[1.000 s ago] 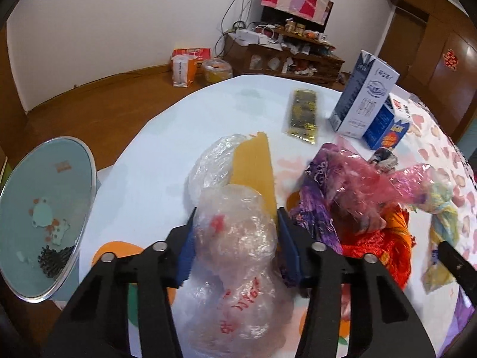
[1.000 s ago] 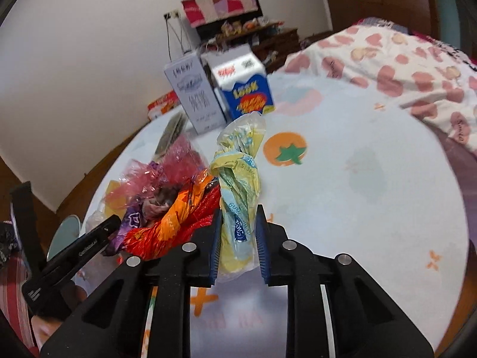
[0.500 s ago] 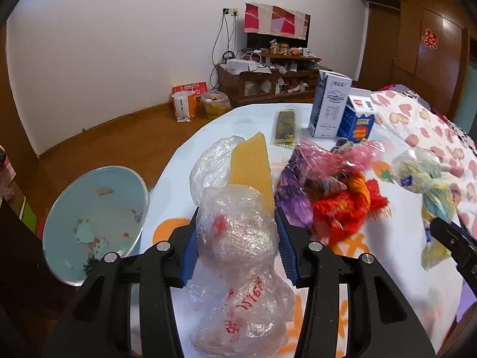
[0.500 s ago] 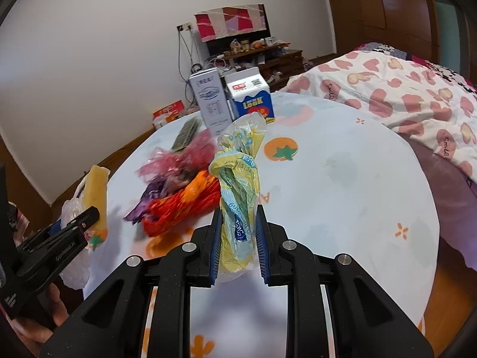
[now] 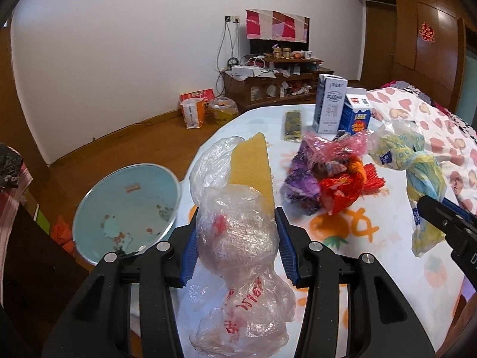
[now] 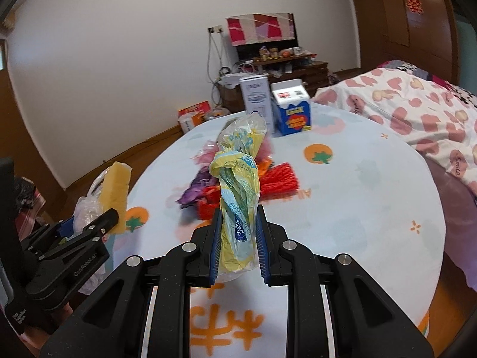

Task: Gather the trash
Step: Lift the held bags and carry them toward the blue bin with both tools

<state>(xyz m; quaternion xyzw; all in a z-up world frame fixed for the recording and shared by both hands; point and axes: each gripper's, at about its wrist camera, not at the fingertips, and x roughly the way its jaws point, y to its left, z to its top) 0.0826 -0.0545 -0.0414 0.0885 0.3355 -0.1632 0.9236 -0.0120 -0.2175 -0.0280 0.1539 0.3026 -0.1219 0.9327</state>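
Observation:
My left gripper (image 5: 236, 238) is shut on a crumpled clear plastic bag (image 5: 238, 226) with red print, held above the table's left edge; a yellow sponge (image 5: 252, 164) sticks up behind the bag. My right gripper (image 6: 237, 232) is shut on a knotted yellow-and-blue plastic wrapper (image 6: 238, 185), lifted off the table. The same wrapper (image 5: 417, 161) and the right gripper's tip (image 5: 441, 217) show at the right of the left wrist view. A heap of red, orange, purple and pink wrappers (image 5: 331, 176) lies on the round table (image 6: 357, 197). A light blue bin (image 5: 125, 208) stands on the floor left of the table.
Two cartons, a white one (image 5: 329, 104) and a blue one (image 5: 356, 116), stand at the table's far side beside a flat dark packet (image 5: 293, 125). A bed with a heart-print quilt (image 6: 417, 113) borders the table on the right. Bags (image 5: 196, 110) and a wooden shelf (image 5: 274, 83) stand by the far wall.
Both grippers have risen and drawn back from the wrapper heap, each still holding its trash. The blue bin has come further into the left wrist view.

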